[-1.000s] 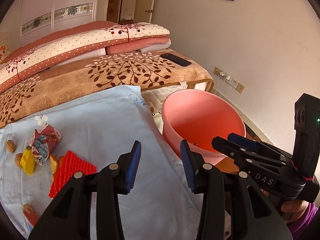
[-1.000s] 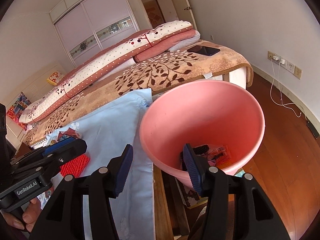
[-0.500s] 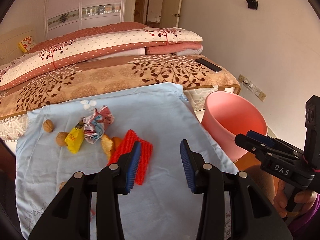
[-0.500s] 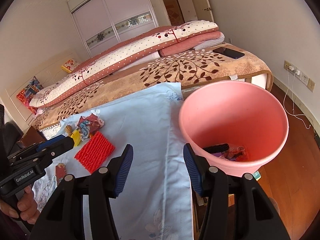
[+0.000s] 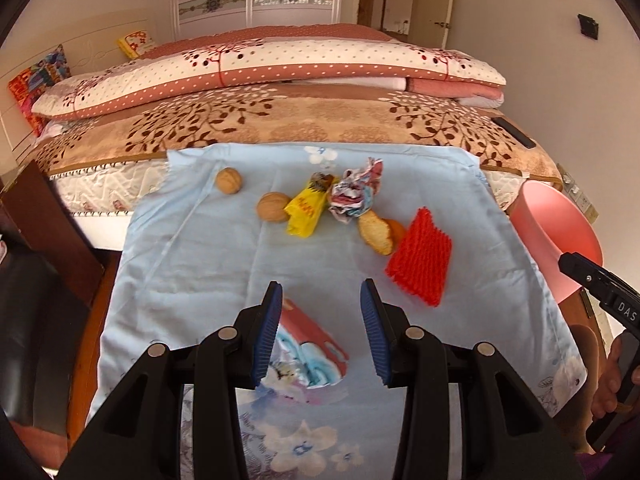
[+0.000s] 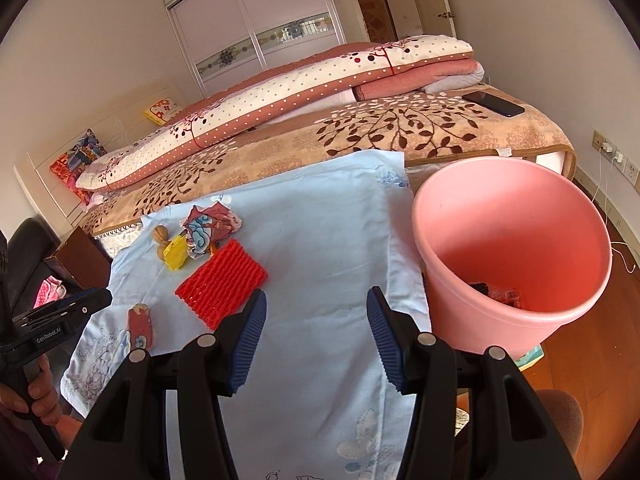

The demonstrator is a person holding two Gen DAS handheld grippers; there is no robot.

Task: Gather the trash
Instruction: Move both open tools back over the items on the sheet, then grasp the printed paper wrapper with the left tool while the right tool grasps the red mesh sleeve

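Trash lies on a light blue cloth (image 5: 200,260): two walnuts (image 5: 229,180), a yellow wrapper (image 5: 306,210), a crumpled printed paper (image 5: 356,190), a bread piece (image 5: 375,229) and a red foam net (image 5: 422,258). A red and blue wrapper (image 5: 312,344) lies flat just under and between the fingers of my left gripper (image 5: 322,320), which is open and holds nothing. My right gripper (image 6: 316,332) is open and empty above bare cloth, with the red foam net (image 6: 222,282) to its left. The pink bucket (image 6: 512,240), holding some trash, stands to its right.
A bed with a brown leaf-patterned blanket (image 5: 320,120) and a folded dotted quilt (image 5: 280,64) runs behind the cloth. A black phone (image 6: 494,103) lies on the bed. Dark furniture (image 5: 44,220) stands at the left. The wooden floor (image 6: 600,360) shows around the bucket.
My left gripper has swung left from the bucket to above the trash on the cloth. The right gripper has also shifted left, so the bucket now sits at its right.
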